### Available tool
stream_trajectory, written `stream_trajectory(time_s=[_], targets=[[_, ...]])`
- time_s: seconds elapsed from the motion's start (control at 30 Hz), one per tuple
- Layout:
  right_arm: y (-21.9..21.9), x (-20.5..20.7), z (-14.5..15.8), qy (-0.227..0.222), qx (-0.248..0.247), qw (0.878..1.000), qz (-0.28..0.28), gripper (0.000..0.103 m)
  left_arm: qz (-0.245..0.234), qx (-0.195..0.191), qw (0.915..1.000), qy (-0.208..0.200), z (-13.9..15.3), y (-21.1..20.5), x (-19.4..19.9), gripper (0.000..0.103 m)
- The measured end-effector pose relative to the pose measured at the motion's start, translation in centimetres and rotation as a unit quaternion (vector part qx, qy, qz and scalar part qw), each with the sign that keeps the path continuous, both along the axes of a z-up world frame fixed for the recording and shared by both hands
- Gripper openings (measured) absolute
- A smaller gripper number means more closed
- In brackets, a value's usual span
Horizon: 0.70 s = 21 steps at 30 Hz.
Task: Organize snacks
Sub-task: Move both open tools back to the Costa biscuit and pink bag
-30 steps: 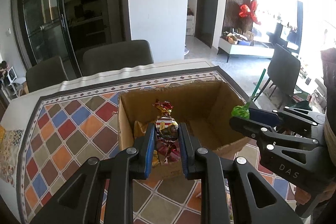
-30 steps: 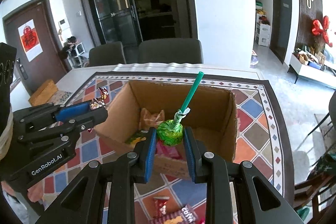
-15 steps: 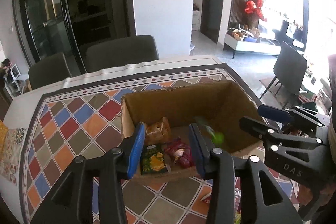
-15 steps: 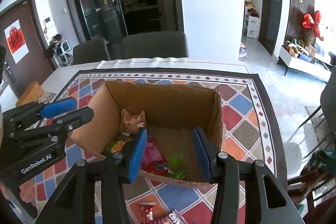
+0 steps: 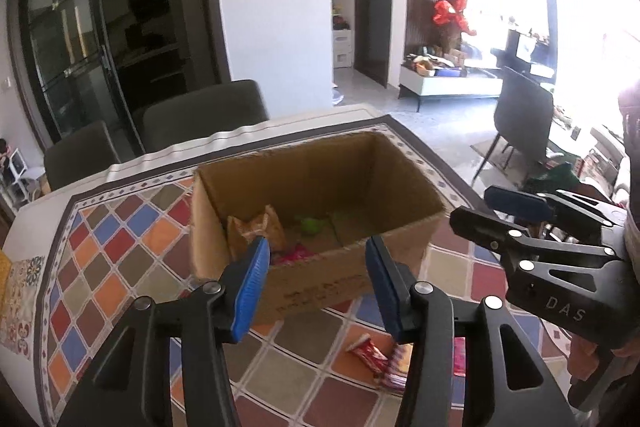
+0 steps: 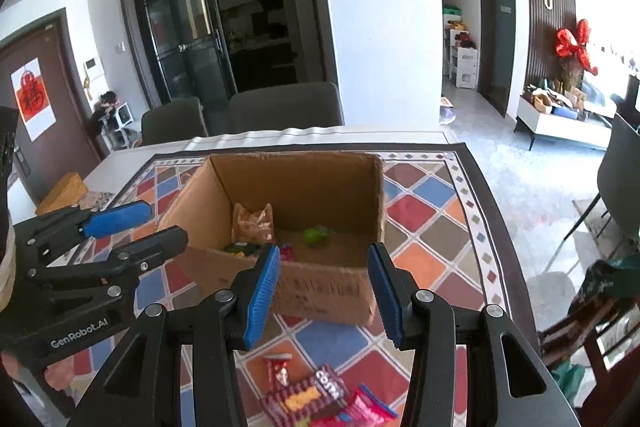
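An open cardboard box (image 5: 328,279) (image 6: 320,287) stands on a table with a colourful diamond-pattern cloth. Inside lie an orange snack bag (image 5: 256,227) (image 6: 252,223), a green lollipop (image 5: 312,225) (image 6: 316,235) and other packets. My left gripper (image 5: 316,287) is open and empty, in front of the box's near wall. My right gripper (image 6: 324,291) is open and empty, also in front of the box; it shows at the right of the left wrist view (image 5: 496,211). Loose snack packets (image 6: 316,395) (image 5: 380,359) lie on the cloth in front of the box.
Two grey chairs (image 6: 280,107) stand behind the table's far edge. The table's right edge (image 6: 500,227) drops to the floor, with a dark chair (image 5: 520,123) beyond. A yellow-brown item (image 6: 64,191) lies at the far left of the table.
Both grippers opened and dropped their sweets into the box: the wrapped candy from the left, the green lollipop from the right. Both then drew back from above the box.
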State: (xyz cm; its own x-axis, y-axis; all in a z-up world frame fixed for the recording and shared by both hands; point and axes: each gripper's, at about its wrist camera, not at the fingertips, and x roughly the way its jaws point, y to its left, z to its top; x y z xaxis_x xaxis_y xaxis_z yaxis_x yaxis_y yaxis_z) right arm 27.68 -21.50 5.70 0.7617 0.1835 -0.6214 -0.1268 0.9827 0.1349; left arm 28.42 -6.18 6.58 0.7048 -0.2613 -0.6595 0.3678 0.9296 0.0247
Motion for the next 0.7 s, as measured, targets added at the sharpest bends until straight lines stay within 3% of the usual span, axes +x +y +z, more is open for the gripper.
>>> stream_trajectory(time_s=[0.3,0.7], targets=[[-1.7,-2.7,-1.9,0.02,0.026,0.999,-0.009,0.047,-0.035,0.002,0.9994,0.003,-1.6,-1.9,-3.0,0.054],[-3.1,-5.3,-6.6,0.069,0.026,0.997,-0.026,0.047,-0.095,0.028,0.9948,0.022,-5.4,-4.0,-5.1,0.055]])
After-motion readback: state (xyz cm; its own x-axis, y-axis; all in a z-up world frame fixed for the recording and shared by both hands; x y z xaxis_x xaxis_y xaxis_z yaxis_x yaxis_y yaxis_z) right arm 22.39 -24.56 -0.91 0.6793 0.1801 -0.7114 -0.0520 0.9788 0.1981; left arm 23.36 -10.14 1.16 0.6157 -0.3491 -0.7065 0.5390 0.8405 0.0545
